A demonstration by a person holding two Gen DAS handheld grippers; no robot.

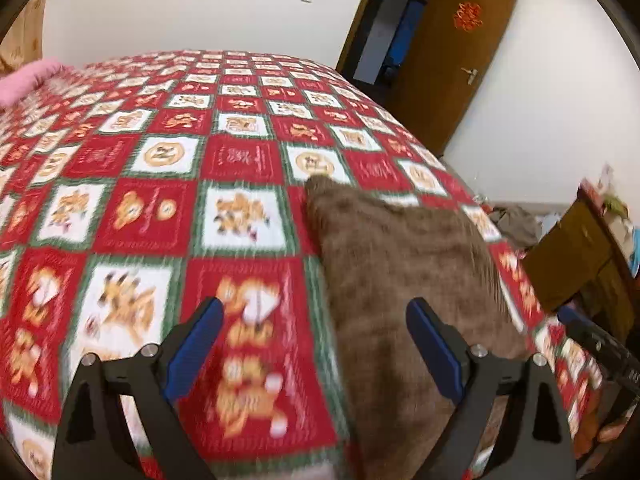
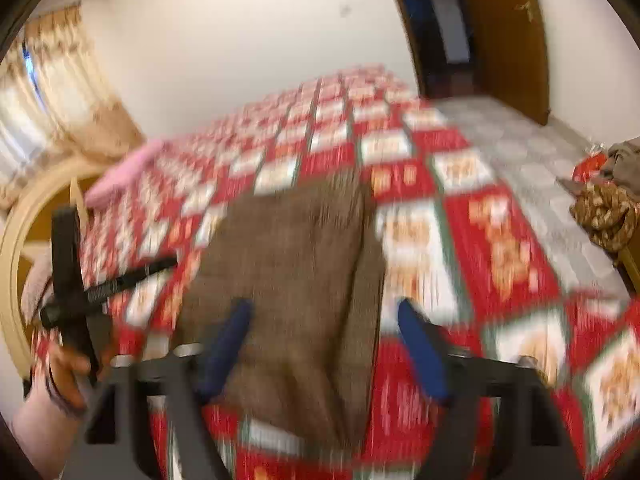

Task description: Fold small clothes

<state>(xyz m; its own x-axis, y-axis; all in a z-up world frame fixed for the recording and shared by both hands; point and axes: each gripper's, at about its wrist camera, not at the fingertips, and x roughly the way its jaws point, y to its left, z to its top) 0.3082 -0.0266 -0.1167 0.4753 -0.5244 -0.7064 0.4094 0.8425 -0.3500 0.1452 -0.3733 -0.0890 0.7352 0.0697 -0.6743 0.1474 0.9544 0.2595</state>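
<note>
A brown folded garment lies on the red, white and green patterned bedcover, near the bed's right edge in the left wrist view. My left gripper hovers open over the garment's left edge, with nothing between its blue pads. In the right wrist view, the brown garment lies flat on the bedcover under my right gripper. Its blue pads stand wide apart and press on nothing. The left gripper's black frame and the hand holding it show at the left edge. Both views are blurred.
A pink cloth lies at the far left of the bed. An open wooden door and a wooden cabinet stand to the right, with clothes on the floor. A curtain and a patterned bundle also show.
</note>
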